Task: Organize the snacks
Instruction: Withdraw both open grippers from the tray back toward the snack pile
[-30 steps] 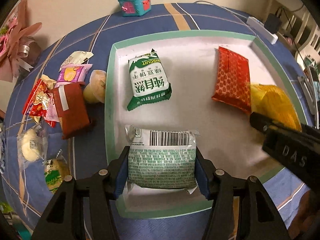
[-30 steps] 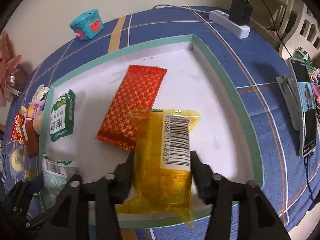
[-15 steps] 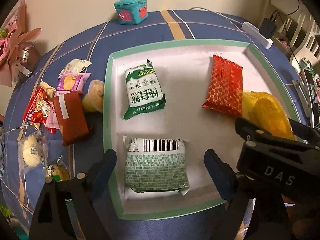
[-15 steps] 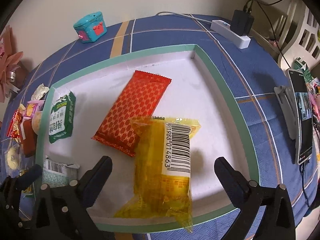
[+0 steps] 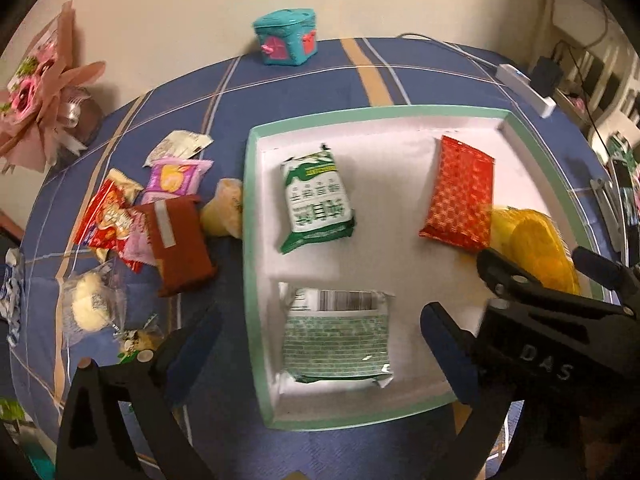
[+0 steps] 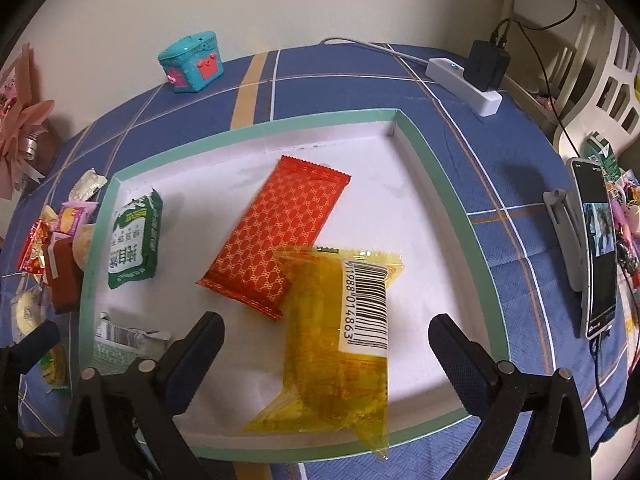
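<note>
Holding two grippers above a shallow white tray with a green rim point(image 5: 251, 264) on the blue checked counter point(image 6: 500, 148).

Item 1: my left gripper point(image 5: 316, 344), jaws opening wide; the pale green packet with a barcode point(image 5: 336, 338) lies flat on the tray floor between the fingers, which stand clear of it on both sides. It sits in the tray's near left corner.

Item 2: my right gripper point(image 6: 326, 344), jaws spread fully; the yellow see-through packet with a barcode label point(image 6: 336, 348) lies between the fingers, untouched by either. Its near end hangs over the tray's front rim, and its far end overlaps the corner of the next item.

Item 3: red patterned packet point(image 6: 276, 236), lying slantwise in the middle of the tray as the right wrist view shows it.

Item 4: green and white biscuit packet point(image 5: 318, 204), flat in the far left part of the tray, apart from the others.

Item 5: loose snacks on the counter, left of the tray: a dark red packet point(image 5: 180, 246), a pink packet point(image 5: 174, 174), a red and white wrapper point(image 5: 108, 220), a round bun in clear wrap point(image 5: 88, 306), and a pale round snack point(image 5: 224, 214) touching the tray's left wall.

Item 6: teal box point(image 5: 286, 36) at the far edge of the counter, and a phone on a stand point(image 6: 596, 248) to the right.
</note>
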Demonstrator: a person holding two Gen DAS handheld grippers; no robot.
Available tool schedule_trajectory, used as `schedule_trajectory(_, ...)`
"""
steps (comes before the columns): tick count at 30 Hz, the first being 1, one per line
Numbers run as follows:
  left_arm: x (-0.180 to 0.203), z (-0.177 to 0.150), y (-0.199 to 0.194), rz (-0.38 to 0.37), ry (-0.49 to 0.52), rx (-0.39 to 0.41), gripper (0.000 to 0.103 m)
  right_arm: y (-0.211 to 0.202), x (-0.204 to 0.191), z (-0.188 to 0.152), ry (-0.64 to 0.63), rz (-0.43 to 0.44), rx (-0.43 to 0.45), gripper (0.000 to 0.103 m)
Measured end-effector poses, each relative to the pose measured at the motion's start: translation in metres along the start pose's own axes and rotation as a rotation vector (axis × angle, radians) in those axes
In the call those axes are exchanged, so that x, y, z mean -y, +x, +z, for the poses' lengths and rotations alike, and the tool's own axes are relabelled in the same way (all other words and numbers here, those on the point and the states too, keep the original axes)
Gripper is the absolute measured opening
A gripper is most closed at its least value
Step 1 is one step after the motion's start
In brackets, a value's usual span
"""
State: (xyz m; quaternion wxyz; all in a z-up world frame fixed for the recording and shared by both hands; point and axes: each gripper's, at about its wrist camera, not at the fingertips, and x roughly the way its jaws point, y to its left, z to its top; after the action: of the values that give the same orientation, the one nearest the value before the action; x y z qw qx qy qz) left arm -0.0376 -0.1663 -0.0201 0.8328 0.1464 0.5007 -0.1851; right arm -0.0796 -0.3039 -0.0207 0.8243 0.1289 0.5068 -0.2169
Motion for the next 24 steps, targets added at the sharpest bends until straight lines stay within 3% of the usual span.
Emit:
schedule_trajectory(11, -0.042, 0.0, -0.001, 0.041, -0.104, -0.031, 0.103, -0.008, 0.002, 0.002, 0.041, 0.011, -0.001, 0.103)
schedule_trajectory(24, -0.14, -0.005, -0.016, 0.152, -0.288, -0.032, 0.103, -0.023, -0.035, 0.001, -0.019, 0.004, 0.012, 0.103)
